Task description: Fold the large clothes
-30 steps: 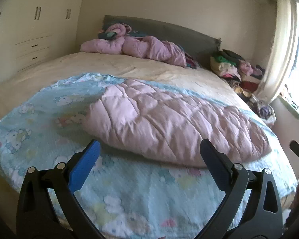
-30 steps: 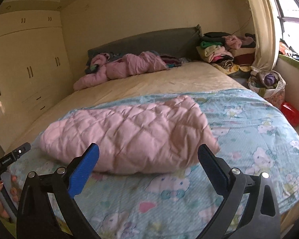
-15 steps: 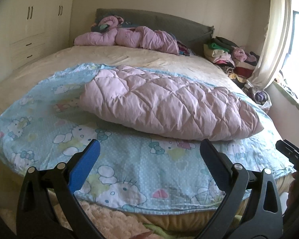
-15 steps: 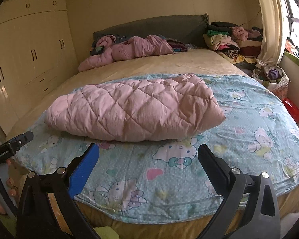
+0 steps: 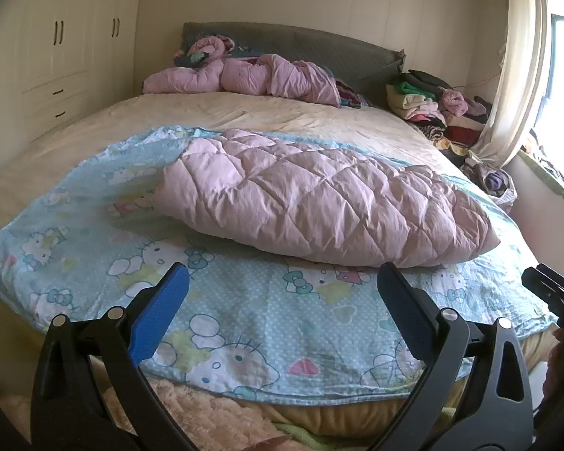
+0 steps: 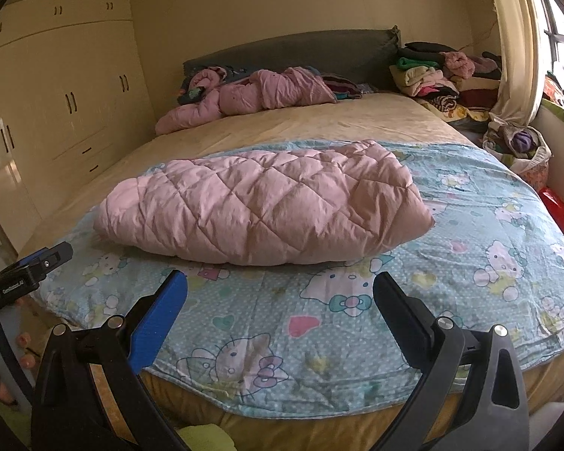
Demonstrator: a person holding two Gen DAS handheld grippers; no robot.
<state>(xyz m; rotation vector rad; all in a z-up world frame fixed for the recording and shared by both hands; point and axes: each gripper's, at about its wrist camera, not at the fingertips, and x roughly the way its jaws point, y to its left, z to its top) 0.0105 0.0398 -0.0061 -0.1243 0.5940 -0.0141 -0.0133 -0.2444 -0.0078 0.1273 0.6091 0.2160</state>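
The pink quilted coat [image 5: 319,203] lies folded into a puffy, diamond-stitched bundle on the cartoon-print blue sheet [image 5: 244,312], near the foot of the bed [image 5: 244,120], its long axis running left to right across both views. It sits ahead of and apart from both tools, the left tool [image 5: 282,300] facing its left half and the right tool [image 6: 280,300] its right half, so neither looks clearly nearer. Both tools are spread wide and hold nothing; beyond lie a crumpled pink jacket [image 5: 252,79] by the grey headboard [image 5: 338,52] and stacked clothes [image 5: 425,101] near the curtain [image 5: 519,67].
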